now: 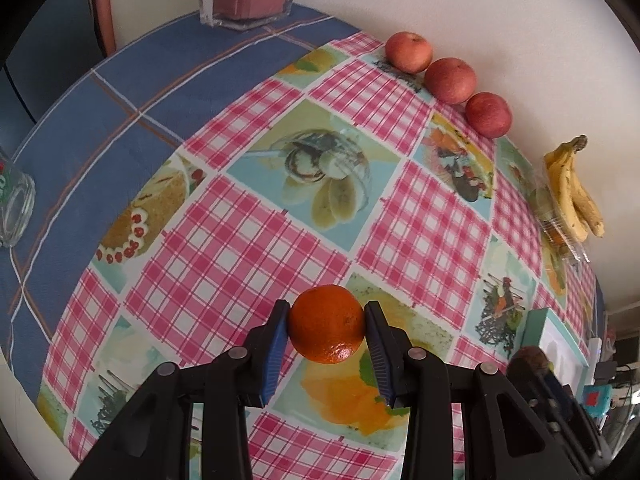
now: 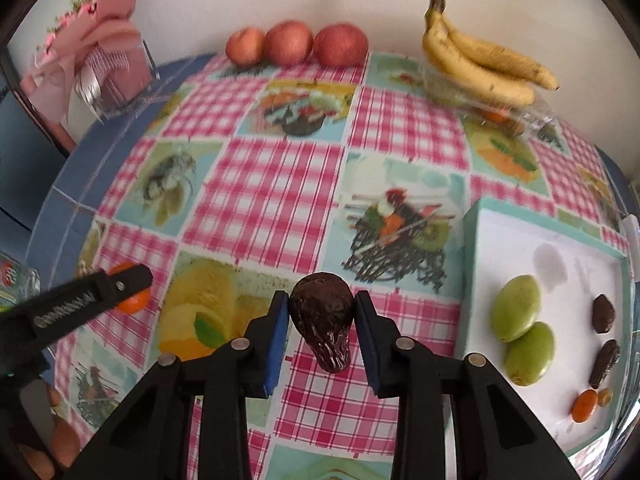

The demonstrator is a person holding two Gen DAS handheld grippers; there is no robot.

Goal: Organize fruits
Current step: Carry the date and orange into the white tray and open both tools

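Here, the left gripper (image 1: 326,322) is clenched on a mandarin (image 1: 327,323), with both blue pads (image 1: 276,354) pressed against the fruit's sides at lower centre of the left wrist frame. The jaws stand about half spread, as wide as the fruit itself. The mandarin sits at the fingertips above the checked tablecloth (image 1: 240,240); contact with the cloth cannot be determined.

The right gripper (image 2: 322,322) grasps a dark wrinkled date (image 2: 323,320) at lower centre of the right wrist frame. Both pads (image 2: 278,344) bear on its broad upper part, and its narrow end points down toward the camera. The jaw spread is likewise moderate.

In the right wrist frame the left gripper also appears at the left edge, its black finger lying across the mandarin.

Along the wall at the top of that frame, three apples (image 2: 296,44) stand in a row, each touching the next. At upper right, a bunch of bananas (image 2: 480,60) rests on a clear plastic box (image 2: 532,120). At right, a white tray (image 2: 520,248) holds two green fruits (image 2: 520,324) touching each other, two more dates (image 2: 604,336), and a small orange fruit (image 2: 585,406)
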